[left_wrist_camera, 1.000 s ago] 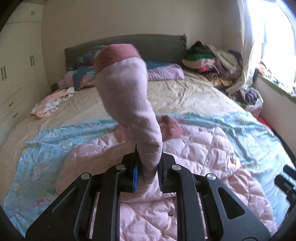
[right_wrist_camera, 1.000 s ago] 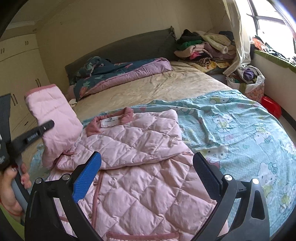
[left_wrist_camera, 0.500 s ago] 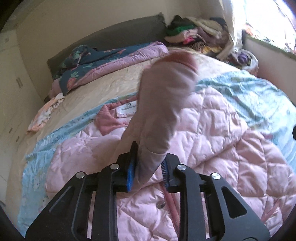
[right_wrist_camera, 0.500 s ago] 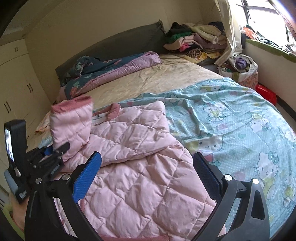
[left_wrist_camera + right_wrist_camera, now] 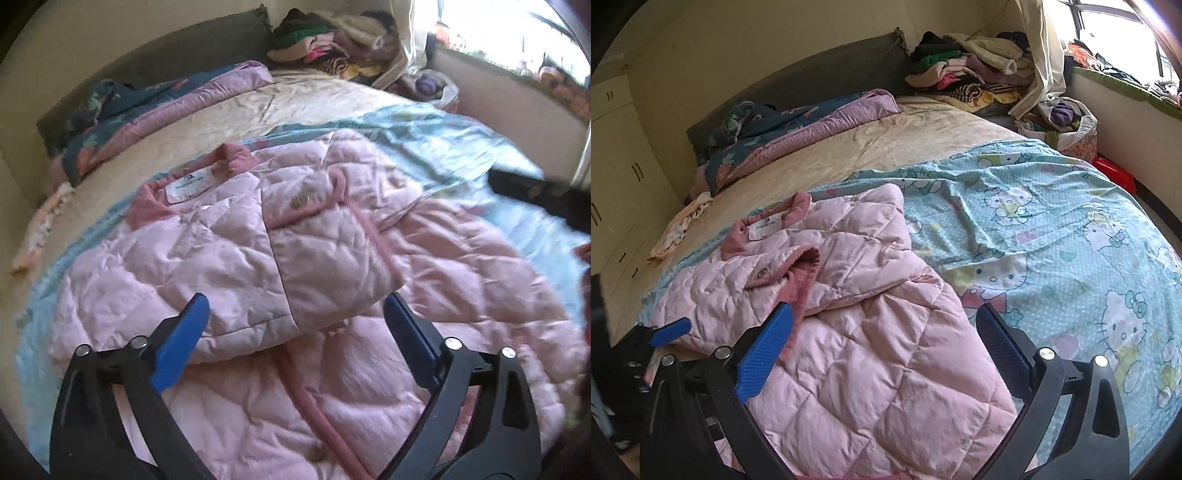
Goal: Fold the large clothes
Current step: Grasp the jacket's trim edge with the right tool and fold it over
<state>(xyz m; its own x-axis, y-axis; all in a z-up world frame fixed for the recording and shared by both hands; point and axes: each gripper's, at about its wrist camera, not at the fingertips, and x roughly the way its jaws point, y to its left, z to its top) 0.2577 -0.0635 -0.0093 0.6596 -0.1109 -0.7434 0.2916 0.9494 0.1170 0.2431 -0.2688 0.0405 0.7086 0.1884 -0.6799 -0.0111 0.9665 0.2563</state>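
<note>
A pink quilted jacket (image 5: 332,350) lies flat on the blue Hello Kitty sheet (image 5: 1052,236), collar and white label at the far end. Both sleeves lie folded across its chest; the left sleeve (image 5: 314,258) rests on top, its darker pink cuff (image 5: 801,269) showing in the right wrist view. My left gripper (image 5: 295,328) is open and empty, just above the sleeve's near edge. My right gripper (image 5: 886,343) is open and empty above the jacket's (image 5: 868,350) lower right part. The left gripper's blue pad also shows at the left of the right wrist view (image 5: 670,326).
A beige mattress sheet (image 5: 886,140) lies beyond the jacket, with a purple and dark floral quilt (image 5: 798,125) at the headboard. A heap of clothes (image 5: 967,74) sits at the far right corner. A small patterned garment (image 5: 683,225) lies at the left edge. Wardrobes stand at left.
My left gripper carried the sleeve over the jacket's chest, laid it down and opened, letting it go. My right gripper stayed open and moved slightly.
</note>
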